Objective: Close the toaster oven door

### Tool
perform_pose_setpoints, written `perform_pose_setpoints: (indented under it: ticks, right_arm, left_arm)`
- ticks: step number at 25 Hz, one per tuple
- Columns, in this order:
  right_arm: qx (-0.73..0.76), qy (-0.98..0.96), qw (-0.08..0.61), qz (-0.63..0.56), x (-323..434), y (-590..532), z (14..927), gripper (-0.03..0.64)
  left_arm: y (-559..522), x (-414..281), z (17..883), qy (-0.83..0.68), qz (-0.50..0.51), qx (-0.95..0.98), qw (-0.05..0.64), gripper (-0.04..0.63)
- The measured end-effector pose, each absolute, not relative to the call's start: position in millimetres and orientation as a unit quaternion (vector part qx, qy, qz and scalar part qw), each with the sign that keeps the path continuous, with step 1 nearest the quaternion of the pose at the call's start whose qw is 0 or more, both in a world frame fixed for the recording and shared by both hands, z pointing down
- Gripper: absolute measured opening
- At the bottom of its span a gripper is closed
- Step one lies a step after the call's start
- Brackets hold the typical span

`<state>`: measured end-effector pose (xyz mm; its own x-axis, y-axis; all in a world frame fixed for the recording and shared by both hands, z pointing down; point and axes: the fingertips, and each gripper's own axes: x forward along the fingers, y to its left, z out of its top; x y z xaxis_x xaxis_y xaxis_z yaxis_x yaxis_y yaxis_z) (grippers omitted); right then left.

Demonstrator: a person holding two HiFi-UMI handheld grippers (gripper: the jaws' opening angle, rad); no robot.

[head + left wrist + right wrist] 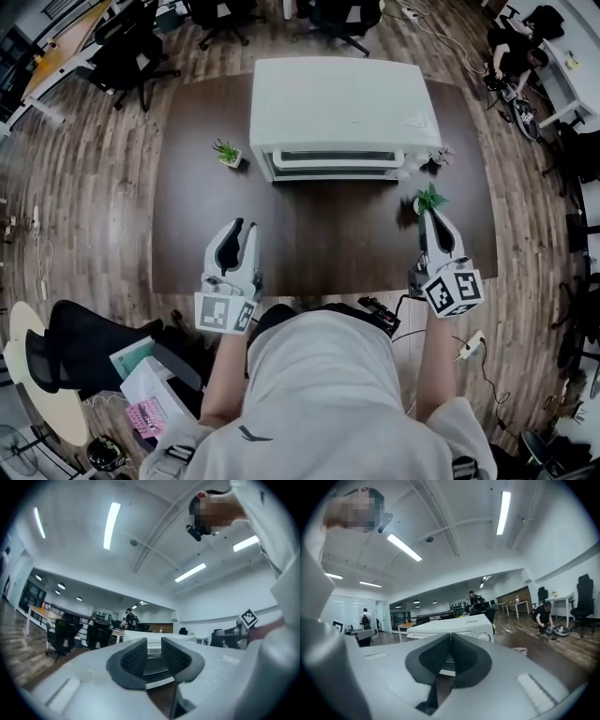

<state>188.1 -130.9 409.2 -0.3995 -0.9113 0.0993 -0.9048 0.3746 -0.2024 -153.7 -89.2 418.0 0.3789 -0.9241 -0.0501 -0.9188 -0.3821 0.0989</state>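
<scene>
A white toaster oven [342, 108] stands at the far middle of the dark brown table [319, 239]. Its front door [333, 161] faces me and looks upright against the body. My left gripper [241, 227] hovers over the near left of the table. Its jaws are apart with nothing between them, and they point at the oven [136, 633]. My right gripper [432, 217] is over the near right, well short of the oven [459, 626]. Its pads meet with nothing held. Both grippers [153, 648] [450, 641] are clear of the oven.
A small potted plant [228, 153] sits left of the oven. Another green plant [429, 199] stands just beyond the right gripper's tips. A small pale object [439, 156] lies at the oven's right corner. Office chairs and desks surround the table on a wood floor.
</scene>
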Motion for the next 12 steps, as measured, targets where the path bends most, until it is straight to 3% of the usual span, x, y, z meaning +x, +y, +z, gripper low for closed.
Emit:
perform_pose_setpoints:
  ticks: [5, 12]
  right_arm:
    - [-0.590, 0.804, 0.029, -0.061, 175.1, -88.5, 428.1, 0.000]
    - [-0.554, 0.832, -0.026, -0.021, 127.1, -81.8, 447.9, -0.002]
  left_arm:
    - [-49.1, -161.2, 446.8, -0.599, -0.034, 0.800, 0.017, 0.004]
    - [-44.1, -160.2, 452.9, -0.603, -0.024, 0.797, 0.017, 0.002]
